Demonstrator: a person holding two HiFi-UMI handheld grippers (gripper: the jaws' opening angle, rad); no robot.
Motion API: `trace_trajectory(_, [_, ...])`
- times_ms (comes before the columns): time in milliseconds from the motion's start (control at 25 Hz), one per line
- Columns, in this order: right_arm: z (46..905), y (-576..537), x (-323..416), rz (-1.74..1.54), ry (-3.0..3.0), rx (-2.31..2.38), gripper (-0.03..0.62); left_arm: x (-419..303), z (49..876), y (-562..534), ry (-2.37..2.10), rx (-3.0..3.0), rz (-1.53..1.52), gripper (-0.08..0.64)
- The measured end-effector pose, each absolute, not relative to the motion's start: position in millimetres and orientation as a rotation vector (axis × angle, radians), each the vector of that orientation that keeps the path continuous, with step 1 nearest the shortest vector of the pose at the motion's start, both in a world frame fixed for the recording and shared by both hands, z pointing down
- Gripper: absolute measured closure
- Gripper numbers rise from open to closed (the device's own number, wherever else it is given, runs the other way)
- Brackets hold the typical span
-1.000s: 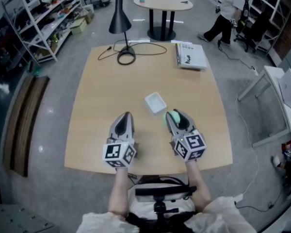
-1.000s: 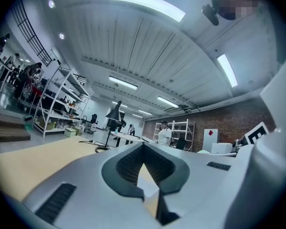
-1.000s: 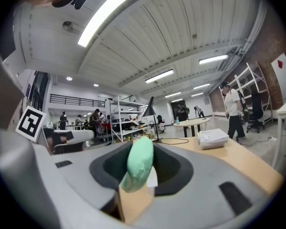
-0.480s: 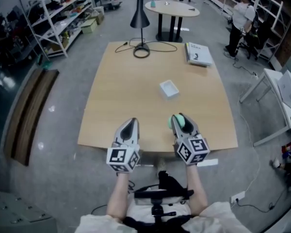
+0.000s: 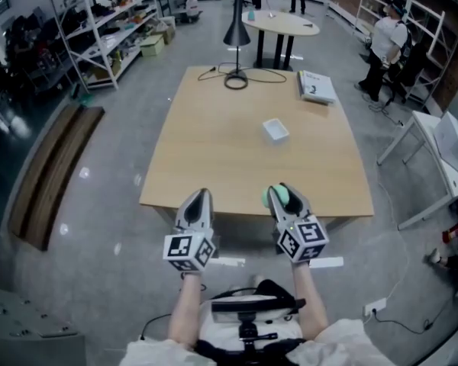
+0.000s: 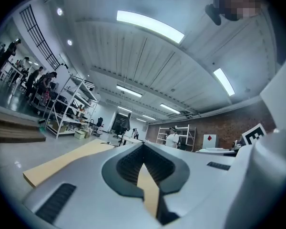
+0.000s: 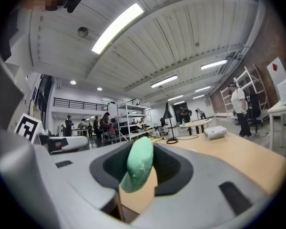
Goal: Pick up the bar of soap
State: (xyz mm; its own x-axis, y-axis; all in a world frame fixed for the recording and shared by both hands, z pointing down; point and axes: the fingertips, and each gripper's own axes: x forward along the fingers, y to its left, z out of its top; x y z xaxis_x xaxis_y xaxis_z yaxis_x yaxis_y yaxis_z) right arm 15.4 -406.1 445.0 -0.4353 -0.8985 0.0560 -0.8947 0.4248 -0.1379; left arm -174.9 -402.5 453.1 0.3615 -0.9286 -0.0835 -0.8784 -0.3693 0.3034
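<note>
1. The right claw is clamped on the bar of soap, which is pale green and held off the bench at its near edge.
2. In the right gripper view, the bar of soap stands on end between the jaws, its rounded top poking up past them.
3. The left claw sits just beside the right one. Its jaws are pressed together with nothing between them.
4. A white dish sits mid-bench, well apart from the soap.
5. At the far end are a lamp and a book.
</note>
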Motion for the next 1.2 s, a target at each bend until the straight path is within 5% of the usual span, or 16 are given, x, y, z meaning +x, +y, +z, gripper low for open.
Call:
trace_trajectory(680, [457.3, -243.5, 119.6, -0.269, 2.596, -1.654, 0.454, -73.7, 465.1, -257.4, -1.631, 2.436, -0.265, 0.555])
trace_trajectory(1200, [454.6, -156.0, 124.6, -0.268, 2.614, -1.632, 0.454, -100.9, 462.0, -159.8, -1.766, 2.332, -0.328, 0.555])
